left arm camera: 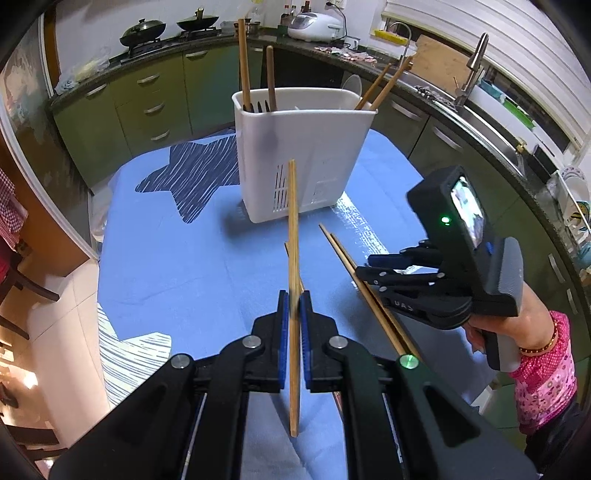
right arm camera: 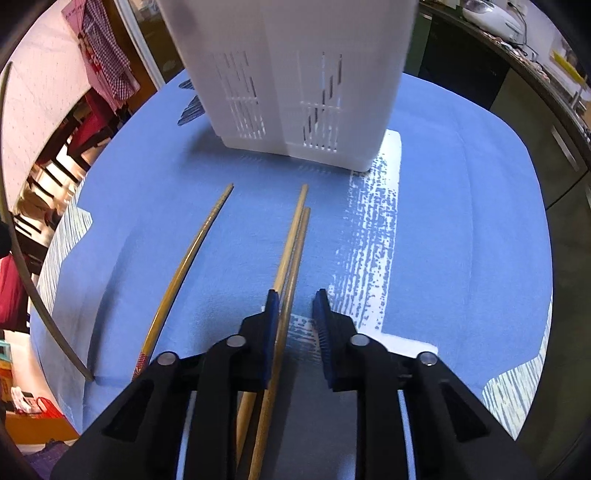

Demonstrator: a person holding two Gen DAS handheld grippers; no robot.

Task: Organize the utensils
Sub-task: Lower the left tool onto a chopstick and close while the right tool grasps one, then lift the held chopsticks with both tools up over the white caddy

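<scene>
My left gripper is shut on a wooden chopstick and holds it upright above the blue tablecloth. Ahead stands the white utensil holder, which also shows in the right wrist view, with wooden handles and chopsticks sticking out. My right gripper is open, low over the cloth, with a pair of chopsticks lying between its fingers, close to the left pad. The pair also shows in the left wrist view. Another chopstick lies on the cloth to the left.
The table wears a blue cloth with star prints. Green kitchen cabinets, a stove with woks, a rice cooker and a sink ring the table. Chairs stand to the left.
</scene>
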